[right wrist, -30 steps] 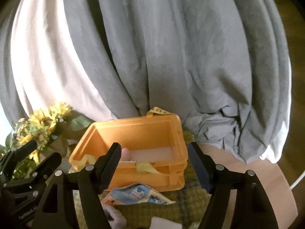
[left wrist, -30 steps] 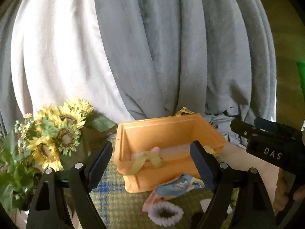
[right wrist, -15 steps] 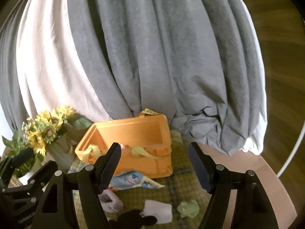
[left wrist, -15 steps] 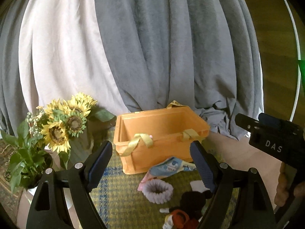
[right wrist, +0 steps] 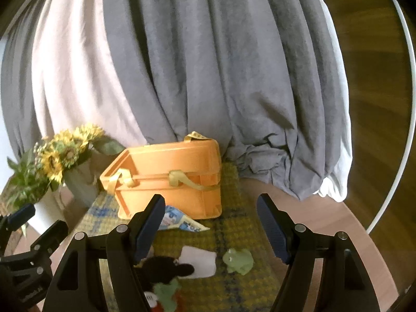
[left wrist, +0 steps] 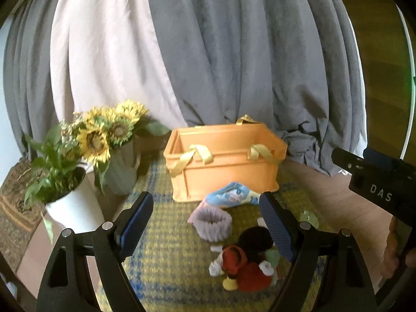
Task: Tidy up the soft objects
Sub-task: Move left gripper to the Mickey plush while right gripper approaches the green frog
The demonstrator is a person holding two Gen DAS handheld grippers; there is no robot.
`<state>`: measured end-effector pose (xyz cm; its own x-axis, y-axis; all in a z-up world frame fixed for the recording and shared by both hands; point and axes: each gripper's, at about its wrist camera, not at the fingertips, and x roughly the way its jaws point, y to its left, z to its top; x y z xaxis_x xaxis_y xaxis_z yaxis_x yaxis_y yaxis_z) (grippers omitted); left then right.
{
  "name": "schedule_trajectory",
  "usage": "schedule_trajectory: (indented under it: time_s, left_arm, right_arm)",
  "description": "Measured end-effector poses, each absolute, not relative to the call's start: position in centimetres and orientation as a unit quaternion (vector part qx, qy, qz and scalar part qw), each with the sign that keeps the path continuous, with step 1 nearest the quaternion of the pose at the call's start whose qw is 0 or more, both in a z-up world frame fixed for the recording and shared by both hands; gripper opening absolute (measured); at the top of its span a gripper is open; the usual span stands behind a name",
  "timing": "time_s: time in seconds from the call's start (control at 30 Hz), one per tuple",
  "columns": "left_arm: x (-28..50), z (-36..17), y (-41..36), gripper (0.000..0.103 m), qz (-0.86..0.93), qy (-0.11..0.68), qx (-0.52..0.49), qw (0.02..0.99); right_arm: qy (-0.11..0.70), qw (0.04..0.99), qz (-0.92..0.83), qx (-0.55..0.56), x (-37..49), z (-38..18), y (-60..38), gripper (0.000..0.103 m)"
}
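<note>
- On the checked yellow-and-blue mat (left wrist: pixel 166 267) covering the round worktop (right wrist: pixel 335 236), the soft things lie loose in front of the orange crate (left wrist: pixel 226 171), which stands at the back of the mat, near the grey curtain (left wrist: pixel 234 52).
- Nearest the crate is a blue printed cloth (left wrist: pixel 231 195), touching its front wall; just in front of that sits a lilac scrunchie (left wrist: pixel 212 222).
- Closer to the cameras lies a plush toy in black and red (left wrist: pixel 247 262); its outline is blurred, so I take it for a mouse figure without being sure.
- To the right of it, in the right wrist view, are a white cloth square (right wrist: pixel 199 261) and a small green frog toy (right wrist: pixel 239 260), just beside one another.
- Left tool (left wrist: pixel 205 223): jaws spread wide, nothing between the pads; the scrunchie and the plush show through the gap but lie on the mat below it.
- Right tool (right wrist: pixel 210 228): jaws likewise spread and empty, with the white square and the frog showing beneath the gap.
- Step in hand, as I judge it: choosing the next piece to pick up, with neither tool yet committed to a grasp.
- Next move calls for lowering one tool over a single item, closing on its bulk, then lifting it clear of the crate's rim and the yellow ribbons (left wrist: pixel 197 153) tied to it.
- Sunflowers (left wrist: pixel 106 130) and a potted plant (left wrist: pixel 57 179) stand to the left, well apart from the pile.
</note>
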<state>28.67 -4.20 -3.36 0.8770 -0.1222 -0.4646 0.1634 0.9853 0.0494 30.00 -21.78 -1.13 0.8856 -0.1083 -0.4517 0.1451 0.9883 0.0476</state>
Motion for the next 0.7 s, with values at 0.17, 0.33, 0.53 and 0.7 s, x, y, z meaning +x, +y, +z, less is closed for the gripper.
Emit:
schedule_trajectory:
  time_s: [0.17, 0.33, 0.53, 0.7]
  left_arm:
    - [27.9, -5.0, -5.0, 0.084, -0.059, 0.258, 0.044, 0.963]
    - [28.0, -6.7, -6.1, 0.084, -0.054, 0.286, 0.049, 0.955]
    - [28.9, -8.5, -7.9, 0.084, -0.061, 0.312, 0.076, 0.945]
    - [30.1, -9.5, -9.5, 0.084, -0.076, 0.323, 0.108, 0.937]
  right_arm:
    - [0.239, 0.969, -0.049, 0.042, 29.2, -2.6, -22.6, 0.074]
    - [0.259, 0.964, -0.034, 0.042, 29.2, -4.1, -23.2, 0.074]
    - [0.284, 0.957, -0.029, 0.048, 29.7, -6.1, -24.3, 0.074]
    - [0.308, 0.949, -0.033, 0.056, 30.5, -7.7, -25.5, 0.074]
